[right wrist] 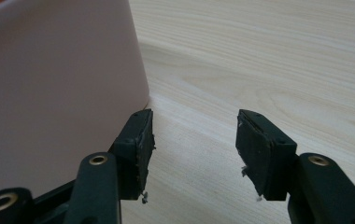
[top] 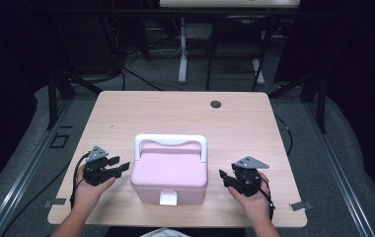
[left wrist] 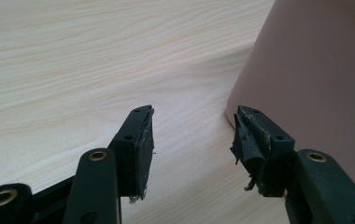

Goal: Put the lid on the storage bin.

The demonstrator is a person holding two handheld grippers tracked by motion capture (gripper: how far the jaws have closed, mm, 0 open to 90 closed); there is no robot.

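We judge the pink rigid-plastic lidded box [top: 169, 175] light, stiff and smooth-sided — best taken by its white handle [top: 170, 141]. Left tongs [top: 119, 166] and right tongs [top: 225, 177] stand open, empty, flanking it on the worktop [top: 185, 113].

Lab or recording studio, not a home. Light wood tabletop [top: 175, 113] with a round cable port [top: 215, 104] at 1 o'clock stands alone on grey carpet [top: 304, 163]. Black curtains [top: 353, 74] close off 3 and 9 o'clock. Dark metal frame struts [top: 57, 94] brace the corners at 10 and 2 o'clock. Loose cables [top: 141, 76] trail over the floor at 11 o'clock. White leg of a second desk [top: 182, 49] at 12 o'clock. Tape marks [top: 300, 206] sit by the near edge.
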